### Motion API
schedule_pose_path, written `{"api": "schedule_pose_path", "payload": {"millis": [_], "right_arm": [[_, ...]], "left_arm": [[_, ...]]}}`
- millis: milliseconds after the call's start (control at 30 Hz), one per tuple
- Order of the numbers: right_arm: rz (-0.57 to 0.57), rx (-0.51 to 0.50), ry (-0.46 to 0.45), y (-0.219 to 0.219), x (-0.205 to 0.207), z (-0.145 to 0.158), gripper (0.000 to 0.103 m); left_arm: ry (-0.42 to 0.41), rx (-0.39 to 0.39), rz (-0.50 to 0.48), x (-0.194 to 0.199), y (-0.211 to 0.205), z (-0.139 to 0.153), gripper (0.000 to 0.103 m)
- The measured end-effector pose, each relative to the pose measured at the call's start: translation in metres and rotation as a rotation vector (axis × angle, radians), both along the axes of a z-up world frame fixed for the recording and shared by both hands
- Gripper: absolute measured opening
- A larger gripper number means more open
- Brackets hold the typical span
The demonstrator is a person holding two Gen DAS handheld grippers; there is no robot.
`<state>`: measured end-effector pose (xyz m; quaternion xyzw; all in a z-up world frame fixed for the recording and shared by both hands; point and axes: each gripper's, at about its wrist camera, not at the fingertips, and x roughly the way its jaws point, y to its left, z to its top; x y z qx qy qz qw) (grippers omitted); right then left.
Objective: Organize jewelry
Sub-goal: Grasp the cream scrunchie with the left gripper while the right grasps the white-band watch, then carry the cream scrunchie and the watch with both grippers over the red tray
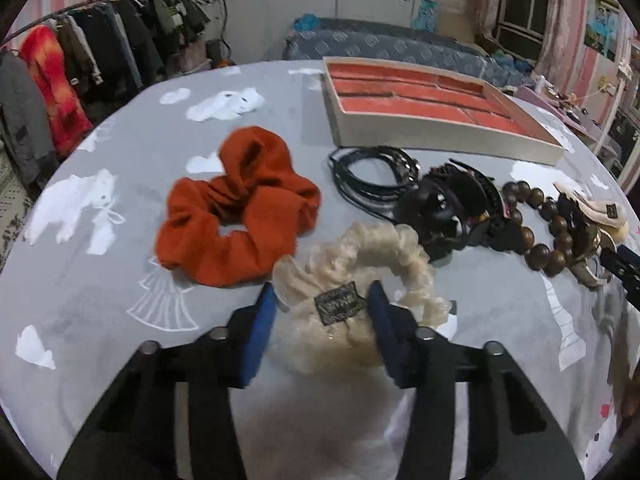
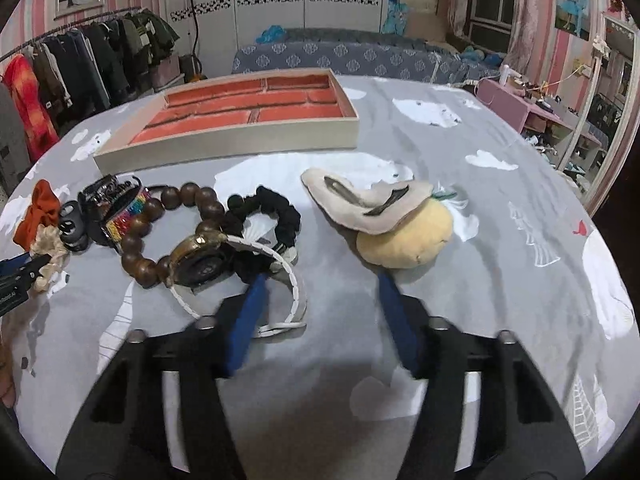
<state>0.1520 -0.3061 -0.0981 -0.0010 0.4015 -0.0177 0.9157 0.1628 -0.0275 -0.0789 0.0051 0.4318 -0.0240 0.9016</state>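
Observation:
In the left wrist view my left gripper point(image 1: 322, 300) is open, its blue fingers on either side of a cream scrunchie point(image 1: 384, 256) with a dark label, not closed on it. An orange scrunchie point(image 1: 240, 208) lies to its left. Black cords point(image 1: 368, 176), a black claw clip point(image 1: 452, 208) and a wooden bead bracelet point(image 1: 548, 232) lie in a row before the red-lined tray point(image 1: 420, 104). In the right wrist view my right gripper point(image 2: 322, 280) is open and empty, above the cloth between a watch point(image 2: 200, 260) with a white band and a beige plush hair clip point(image 2: 384, 216).
The tray point(image 2: 240, 140) with several empty red compartments stands at the back of the grey printed cloth point(image 2: 480, 240). A black scrunchie point(image 2: 276, 208) and a rainbow clip point(image 2: 124, 216) lie among the pile. A clothes rack point(image 1: 80, 60) stands left, a sofa point(image 2: 340, 56) behind.

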Motion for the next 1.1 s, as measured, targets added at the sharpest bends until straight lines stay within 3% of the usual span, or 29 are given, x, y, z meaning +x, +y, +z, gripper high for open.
{"api": "schedule_pose_path", "payload": {"millis": [100, 167, 233, 567, 833, 1100], "right_arm": [[0.020, 0.019, 0.021, 0.001, 0.006, -0.004, 0.030], [0.052, 0.037, 0.030, 0.004, 0.008, -0.006, 0.012], [0.057, 0.042, 0.010, 0.004, 0.004, -0.003, 0.009], [0.080, 0.128, -0.081, 0.001, -0.033, 0.033, 0.009], [0.121, 0.147, -0.219, -0.001, -0.079, 0.081, 0.010], [0.113, 0.131, -0.322, -0.007, -0.120, 0.117, 0.010]], "left_arm": [[-0.002, -0.009, -0.023, 0.001, -0.004, -0.001, 0.032], [-0.022, -0.028, -0.023, -0.001, -0.004, 0.002, 0.022], [-0.052, -0.030, -0.024, -0.007, -0.005, 0.007, 0.020], [-0.194, -0.065, -0.084, -0.039, -0.018, 0.058, 0.019], [-0.372, -0.059, -0.128, -0.081, -0.035, 0.106, 0.019], [-0.465, -0.047, -0.137, -0.113, -0.046, 0.132, 0.019]]}}
